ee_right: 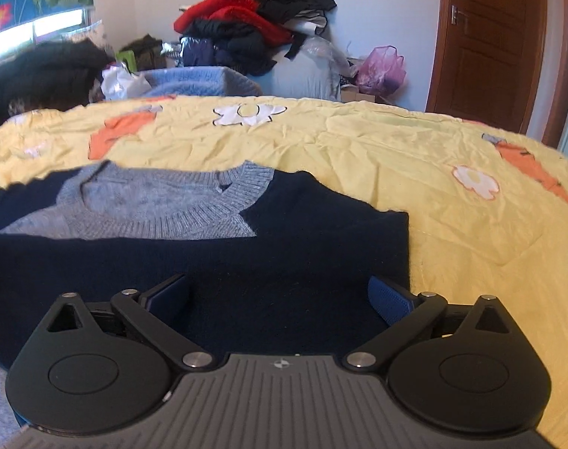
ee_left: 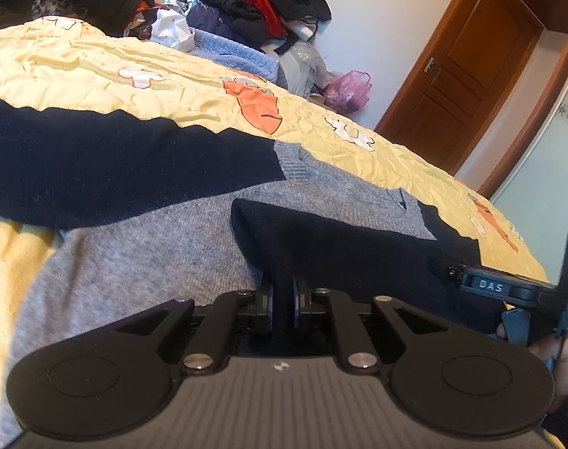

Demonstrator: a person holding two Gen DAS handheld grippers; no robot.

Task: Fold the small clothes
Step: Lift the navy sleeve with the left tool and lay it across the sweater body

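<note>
A grey knit sweater (ee_left: 134,254) with navy sleeves lies flat on the yellow bedspread (ee_left: 321,112). My left gripper (ee_left: 284,292) is shut on a fold of the right-hand navy sleeve (ee_left: 340,239), which rises pinched between the blue pads. The other navy sleeve (ee_left: 96,164) stretches out to the left. In the right wrist view, the sweater's grey collar (ee_right: 179,202) faces away, and a navy sleeve (ee_right: 246,262) lies folded across the chest. My right gripper (ee_right: 280,299) hovers over that sleeve, jaws wide open with nothing gripped.
Beyond the bed's far edge rises a pile of red and black clothes (ee_right: 254,26), with a blue knit (ee_right: 197,78) and a pink plastic bag (ee_right: 383,67) nearby. A brown door (ee_right: 489,37) stands at the right. A hand (ee_left: 561,351) shows at the left view's right edge.
</note>
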